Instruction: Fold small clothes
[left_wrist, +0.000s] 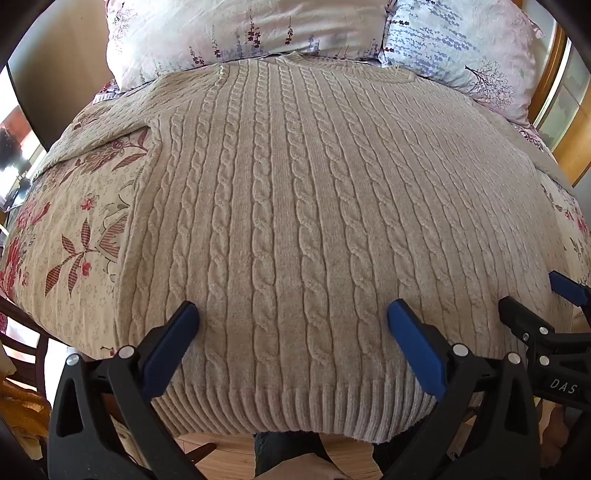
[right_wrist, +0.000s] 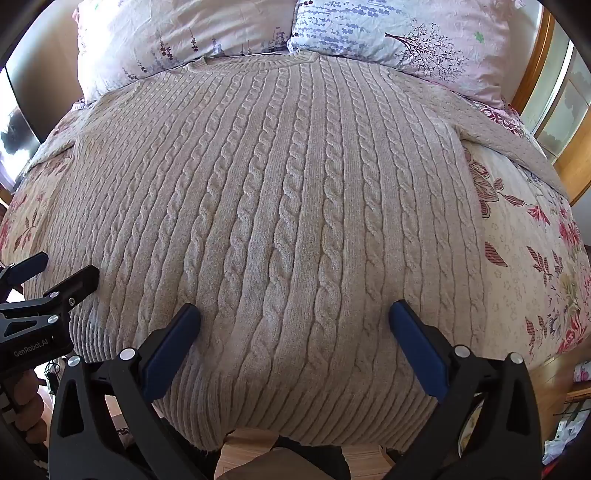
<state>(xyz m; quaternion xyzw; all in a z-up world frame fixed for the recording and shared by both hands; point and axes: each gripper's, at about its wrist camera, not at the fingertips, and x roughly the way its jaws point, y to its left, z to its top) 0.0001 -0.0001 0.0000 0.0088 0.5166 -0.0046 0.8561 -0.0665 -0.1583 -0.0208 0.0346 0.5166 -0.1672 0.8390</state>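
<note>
The cable-knit sweater (left_wrist: 295, 221) lies flat on the bed (left_wrist: 74, 229), long axis running away from you, collar toward the pillows (left_wrist: 240, 33), ribbed hem (left_wrist: 295, 410) overhanging the near edge. Your left hand-held gripper (left_wrist: 293, 317) and right hand-held gripper (right_wrist: 295, 317) hover spread wide, empty. Pinch one layer only and the thick knit could bunch or slide off.

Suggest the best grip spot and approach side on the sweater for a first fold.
Probably the ribbed hem, one corner per gripper. The sweater lies flat, face up, neckline at the pillows and hem at the near bed edge, so it is the free border closest to both. Come from the near side, tilted down: left gripper and right gripper are open above it, holding nothing.
</note>
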